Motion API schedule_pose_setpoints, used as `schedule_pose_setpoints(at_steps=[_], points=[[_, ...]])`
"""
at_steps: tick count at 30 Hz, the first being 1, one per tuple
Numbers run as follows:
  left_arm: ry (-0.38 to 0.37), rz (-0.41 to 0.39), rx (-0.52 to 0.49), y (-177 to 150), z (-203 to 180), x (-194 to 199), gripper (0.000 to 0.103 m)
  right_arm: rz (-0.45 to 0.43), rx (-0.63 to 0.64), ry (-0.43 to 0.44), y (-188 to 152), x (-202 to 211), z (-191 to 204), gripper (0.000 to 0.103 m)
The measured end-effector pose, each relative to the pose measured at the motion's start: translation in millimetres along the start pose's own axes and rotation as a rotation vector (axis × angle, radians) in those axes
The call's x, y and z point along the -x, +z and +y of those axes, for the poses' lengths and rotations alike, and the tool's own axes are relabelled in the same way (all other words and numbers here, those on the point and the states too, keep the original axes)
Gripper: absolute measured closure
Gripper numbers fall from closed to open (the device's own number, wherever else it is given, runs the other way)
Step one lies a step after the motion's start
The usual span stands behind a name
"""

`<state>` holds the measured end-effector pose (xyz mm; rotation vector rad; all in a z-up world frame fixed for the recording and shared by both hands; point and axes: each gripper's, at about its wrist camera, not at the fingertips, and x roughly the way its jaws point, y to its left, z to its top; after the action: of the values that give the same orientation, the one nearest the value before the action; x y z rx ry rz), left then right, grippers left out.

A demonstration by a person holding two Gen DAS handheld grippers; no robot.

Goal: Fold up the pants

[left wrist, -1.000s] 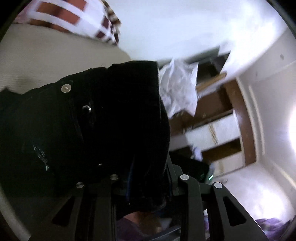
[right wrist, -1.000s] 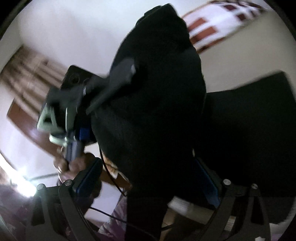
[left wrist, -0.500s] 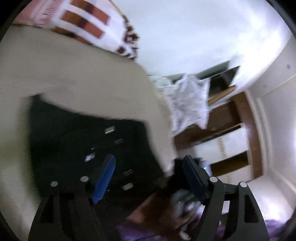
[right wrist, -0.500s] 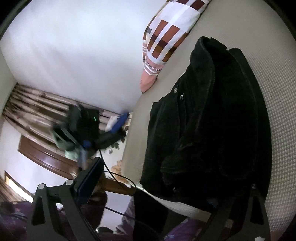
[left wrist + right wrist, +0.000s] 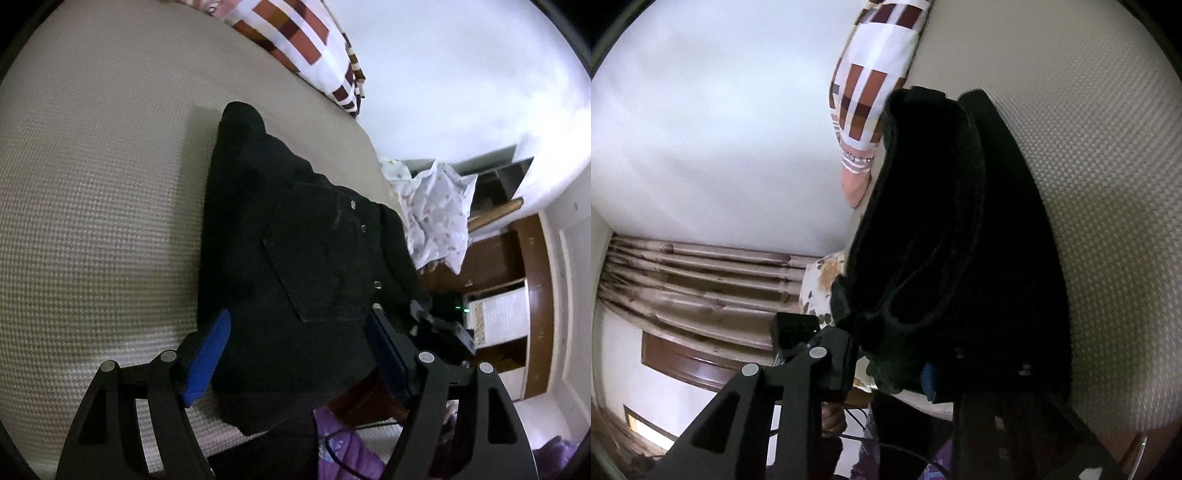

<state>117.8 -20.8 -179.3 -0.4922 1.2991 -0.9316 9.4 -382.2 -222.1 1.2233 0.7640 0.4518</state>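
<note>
The black pants [image 5: 306, 258] lie folded lengthways on the beige bed cover [image 5: 92, 221], with rivets and a back pocket facing up. My left gripper [image 5: 295, 354] hovers open over their near end, its blue pads [image 5: 207, 358] standing at either side of the cloth without pressing it. In the right wrist view the pants [image 5: 942, 229] form a thick rolled fold. My right gripper [image 5: 886, 369] is closing on the near corner of that fold, and black cloth is bunched between its jaws. The right gripper's body [image 5: 443, 321] shows at the pants' right edge.
A red, brown and white checked pillow [image 5: 295, 44] lies at the far end of the bed. Beyond the bed's edge hang a white patterned cloth [image 5: 436, 218] and wooden shelves [image 5: 498, 295]. Brown curtains [image 5: 701, 280] line the wall. A person's purple clothing [image 5: 347, 454] is close below.
The left gripper let go of the pants, opened and came down over them as they dropped flat on the bed. The right gripper rolled and closed on the pants' near corner.
</note>
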Motion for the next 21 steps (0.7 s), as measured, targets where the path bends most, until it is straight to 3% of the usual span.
schedule_pose_setpoints(at_steps=[2,5,7,9,11,14,18,21], points=[[-0.003,0.011,-0.029,-1.5,-7.7,-7.6,0.027,-0.012,0.057,-0.018,-4.6,6.2,7.2,0.077],[0.031,0.032,-0.071,-1.0,-16.7,-25.9,0.027,0.014,0.048,-0.073,-4.0,14.0,-18.2,0.077],[0.029,0.029,-0.072,-1.1,-17.7,-29.1,0.027,0.014,-0.026,-0.017,-2.8,22.9,-34.1,0.071],[0.017,0.027,-0.052,0.0,-15.5,-27.8,0.027,-0.055,-0.039,-0.018,4.1,45.6,-33.8,0.06],[0.002,0.022,-0.032,-1.3,-12.8,-23.9,0.027,-0.131,-0.047,-0.015,9.3,73.6,-35.8,0.058],[-0.004,0.015,-0.014,-1.8,-12.7,-23.4,0.027,-0.225,-0.096,0.087,7.4,112.6,-38.0,0.058],[0.015,0.011,-0.026,-1.2,-19.4,-26.4,0.027,-0.175,-0.096,0.164,-7.6,107.2,-23.1,0.058],[0.019,0.008,-0.028,-0.4,-23.2,-28.9,0.027,-0.112,-0.066,0.11,-9.8,85.1,-15.2,0.058]])
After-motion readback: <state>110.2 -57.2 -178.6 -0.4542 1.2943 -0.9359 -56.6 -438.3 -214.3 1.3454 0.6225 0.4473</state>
